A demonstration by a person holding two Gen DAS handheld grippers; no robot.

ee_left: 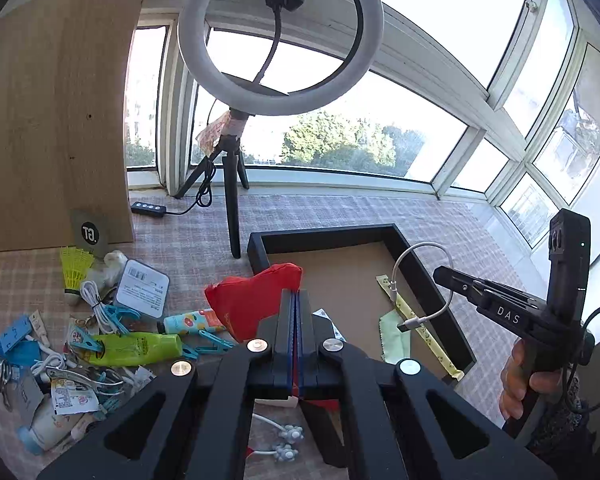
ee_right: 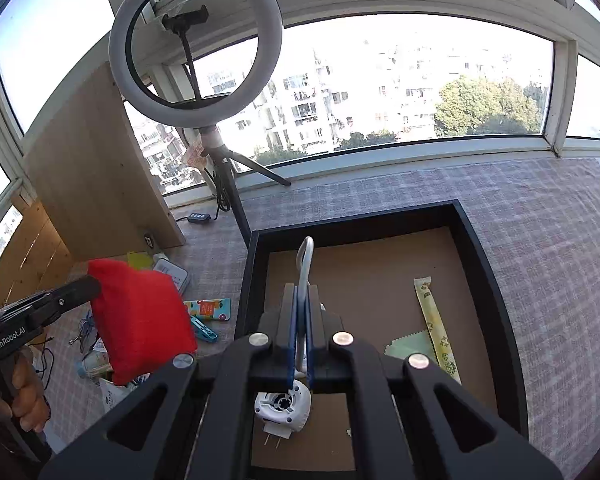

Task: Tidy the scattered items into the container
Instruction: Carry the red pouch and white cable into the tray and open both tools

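Left claw (ee_left: 296,300) clamps soft red pouch (ee_left: 256,304); right claw (ee_right: 300,304) pinches looped white cable (ee_right: 305,256), probably rubbery

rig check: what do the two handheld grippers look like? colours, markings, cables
Both are matte black plastic with blue-lined finger pads and round silver bolts. The left gripper reads "GenRobot.AI" on its side; the right gripper reads "DAS", carries an upright black camera block, and has black cables trailing off.
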